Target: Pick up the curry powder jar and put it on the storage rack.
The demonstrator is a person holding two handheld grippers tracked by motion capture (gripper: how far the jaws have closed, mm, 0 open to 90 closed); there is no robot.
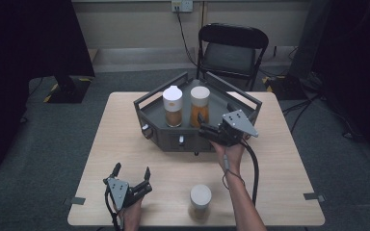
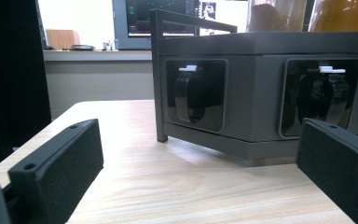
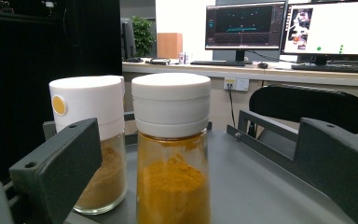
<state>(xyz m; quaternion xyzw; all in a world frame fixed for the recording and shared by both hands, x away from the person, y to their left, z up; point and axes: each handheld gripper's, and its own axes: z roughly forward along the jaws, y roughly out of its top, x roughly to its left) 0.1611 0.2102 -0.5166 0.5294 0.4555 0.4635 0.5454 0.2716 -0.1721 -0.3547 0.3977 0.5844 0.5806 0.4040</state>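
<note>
1. Fingers of our left gripper (image 1: pixel 132 174) stand wide apart, holding nothing, low over the table (image 1: pixel 279 159) in front of the grey tray (image 1: pixel 173 139).
2. We see a third jar (image 1: pixel 200 198) standing alone near the table's front edge.
3. Our right gripper (image 1: pixel 201 126) is spread open at the orange-powder jar (image 1: pixel 199 106), which stands in the tray beside the brown-powder jar (image 1: pixel 172 106); it grips nothing.

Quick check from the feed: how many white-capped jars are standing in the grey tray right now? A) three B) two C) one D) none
B: two jars stand side by side in the grey tray, the brown-powder jar and the yellow-powder jar; the third jar stands on the table near the front edge.
</note>
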